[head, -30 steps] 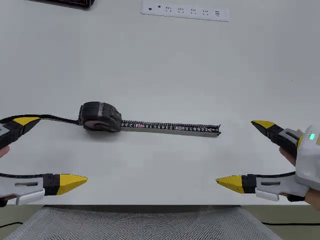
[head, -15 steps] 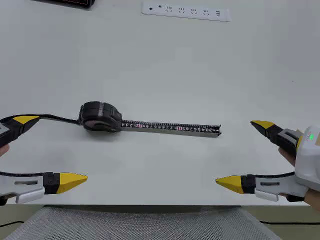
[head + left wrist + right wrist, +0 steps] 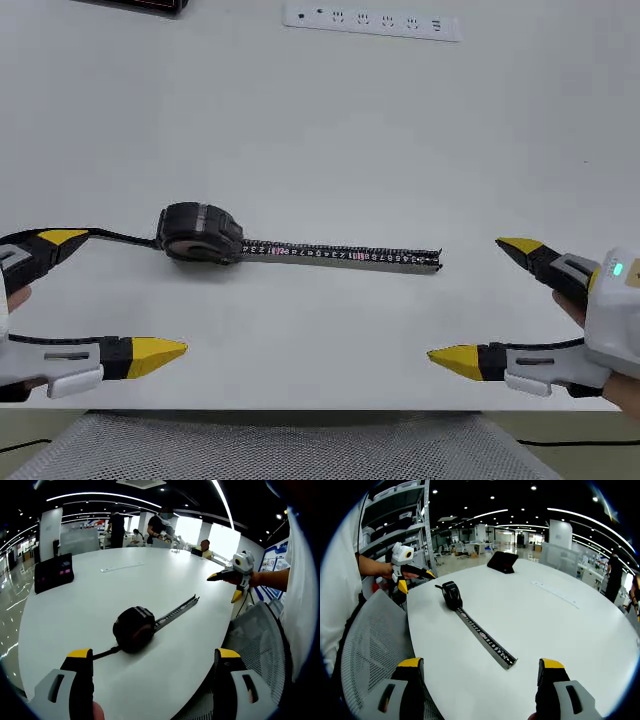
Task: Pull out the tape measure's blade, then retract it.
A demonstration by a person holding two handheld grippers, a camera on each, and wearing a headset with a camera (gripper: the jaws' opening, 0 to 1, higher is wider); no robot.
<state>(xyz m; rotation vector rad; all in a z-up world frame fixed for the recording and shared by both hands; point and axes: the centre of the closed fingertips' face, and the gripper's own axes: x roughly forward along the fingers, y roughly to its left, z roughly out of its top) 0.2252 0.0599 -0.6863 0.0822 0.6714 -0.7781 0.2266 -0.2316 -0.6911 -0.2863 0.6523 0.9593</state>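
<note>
Wide open, both pairs of jaws are hanging over the near edge of the white table [image 3: 320,130], and neither is holding anything: the left gripper [image 3: 130,292] is hovering near the tape measure's case [image 3: 200,233], the right gripper [image 3: 464,297] is waiting just beyond the blade's end hook [image 3: 437,262]. The case is lying on its side toward the left of the table, with its black strap [image 3: 125,237] trailing off to the left, and the blade [image 3: 345,255] is already out, running flat along the surface to the right. So the pulling out looks done and the retracting is what is coming. That case is looking compact, rigid and probably weighty for its size, with a dark, rubbery-looking shell that should be giving the jaws decent bite; closing the left jaws across its body seems the surest hold. The blade is another matter: thin, narrow, likely springy steel, stiff along its length but quick to kink if bent, and slick on the printed face. The hook is the sensible spot for the right jaws to pinch, since it offers a lip. As the blade is lying out with nothing holding it, a lock is probably engaged; once that is freed, the spring may whip the blade home, so guiding the hook back slowly looks wise.
</note>
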